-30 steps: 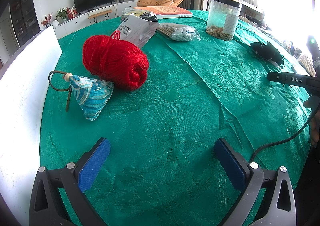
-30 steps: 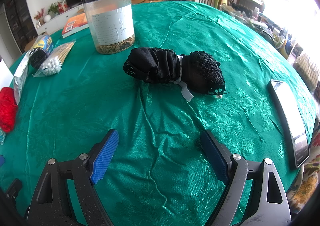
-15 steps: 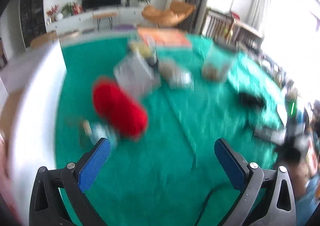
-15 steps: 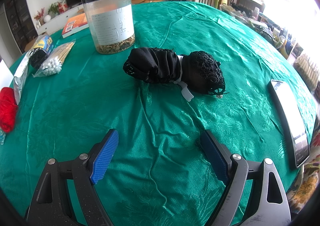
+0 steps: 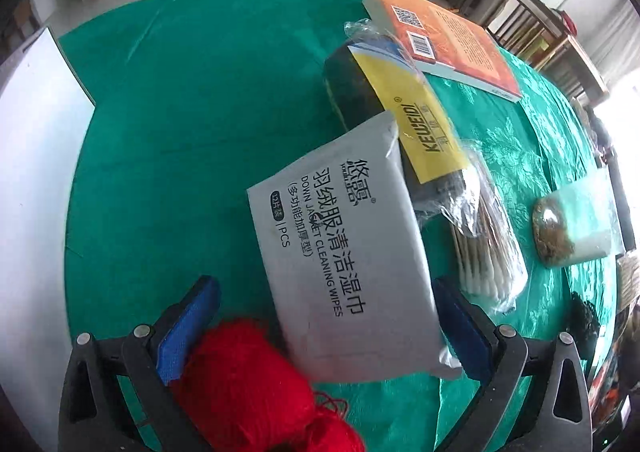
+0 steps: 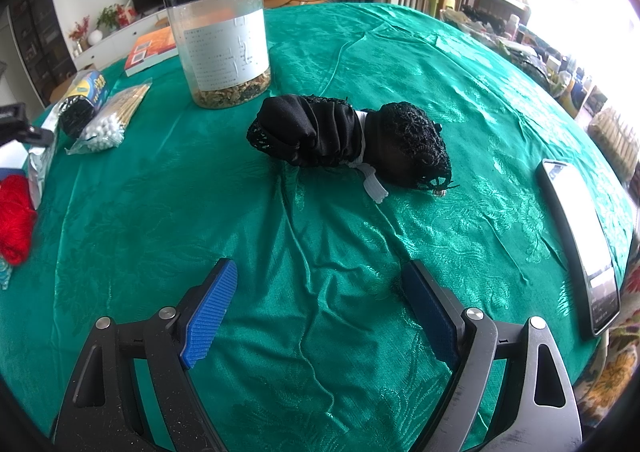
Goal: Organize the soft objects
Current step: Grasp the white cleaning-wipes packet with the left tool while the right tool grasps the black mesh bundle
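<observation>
While both claws hang spread and empty over the green-clothed worktop [image 6: 400, 51], the soft things lie in two places. The left claw [image 5: 324, 328] sits low over the red yarn ball [image 5: 248, 384], whose top touches the blue pad of its left finger [image 5: 188, 328]; the grey wipes pack [image 5: 340, 252] fills the gap between the fingers and leans on the yarn's far side. The right claw [image 6: 316, 308] faces the black lace bundle [image 6: 348, 139], which lies apart from it, just in front of the clear jar [image 6: 220, 39].

Judging by the layout, the step in hand is the left claw's approach to a soft item, most likely the yarn. To do it well, the claw should shift left and down so the ball, not the pack's edge, sits centred between the pads, then close gently across the thickest part; loose strands could snag or slip. The phone [image 6: 576, 240] at the edge needs a wide berth.
</observation>
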`<state>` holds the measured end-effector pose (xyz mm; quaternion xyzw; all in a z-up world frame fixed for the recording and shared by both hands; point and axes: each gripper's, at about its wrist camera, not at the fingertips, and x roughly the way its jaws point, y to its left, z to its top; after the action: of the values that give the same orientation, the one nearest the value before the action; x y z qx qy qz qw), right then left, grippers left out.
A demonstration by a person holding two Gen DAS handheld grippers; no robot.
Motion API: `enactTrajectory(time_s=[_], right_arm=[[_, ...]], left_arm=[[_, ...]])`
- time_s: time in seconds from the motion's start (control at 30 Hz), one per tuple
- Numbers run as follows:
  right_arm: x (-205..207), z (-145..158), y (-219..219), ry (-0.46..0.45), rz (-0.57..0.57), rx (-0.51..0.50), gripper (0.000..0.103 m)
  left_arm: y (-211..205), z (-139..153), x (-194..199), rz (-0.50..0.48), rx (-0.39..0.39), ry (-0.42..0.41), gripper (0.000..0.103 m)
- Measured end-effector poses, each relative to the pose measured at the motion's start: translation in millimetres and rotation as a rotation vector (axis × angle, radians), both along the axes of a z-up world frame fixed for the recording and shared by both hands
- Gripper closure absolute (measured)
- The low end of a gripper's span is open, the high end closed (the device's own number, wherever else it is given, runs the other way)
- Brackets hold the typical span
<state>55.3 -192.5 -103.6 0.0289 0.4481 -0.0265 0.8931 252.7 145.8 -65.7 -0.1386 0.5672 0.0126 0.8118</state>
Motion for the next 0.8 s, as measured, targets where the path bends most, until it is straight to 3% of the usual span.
enactTrajectory(time_s=[0.07, 0.17, 0.23, 0.3, 0.4, 0.53, 0.63, 0.7, 0.73, 0.8], right_arm=[[0, 0, 0, 0.000, 0.000, 0.001, 0.015], [-4, 5, -9, -0.024, -0.004, 0.082, 0.017], [-10, 13, -30, -0.088, -0.027, 0.229, 0.017], [-18, 16, -63, -0.165, -0.109, 0.442, 0.017], [-8, 2, -92, -0.128, -0.193, 0.665, 0.016], [36, -4, -92, -0.078, -0.195, 0.766, 0.016], [59, -5, -97, -0.078, -0.288, 0.838, 0.016], [73, -5, -102, -0.071, -0.330, 0.834, 0.024], [81, -2, -100, -0.026, -0.320, 0.766, 0.068], [90, -3, -102, 0.008, -0.284, 0.748, 0.072]], left_arm=[[-2, 6, -6, -0.019, -0.029, -0.056, 0.033], [-2, 18, -16, -0.021, -0.030, -0.100, 0.039], [-2, 29, -27, -0.036, -0.024, -0.137, 0.040], [-6, 44, -41, -0.045, -0.007, -0.175, 0.041], [-5, 64, -56, -0.049, -0.008, -0.221, 0.041], [-12, 87, -68, -0.063, -0.013, -0.283, 0.041], [-16, 102, -81, -0.075, -0.016, -0.326, 0.041], [-16, 106, -90, -0.078, -0.033, -0.337, 0.041], [-15, 109, -94, -0.080, -0.044, -0.344, 0.041], [-12, 113, -104, -0.087, -0.062, -0.363, 0.041]])
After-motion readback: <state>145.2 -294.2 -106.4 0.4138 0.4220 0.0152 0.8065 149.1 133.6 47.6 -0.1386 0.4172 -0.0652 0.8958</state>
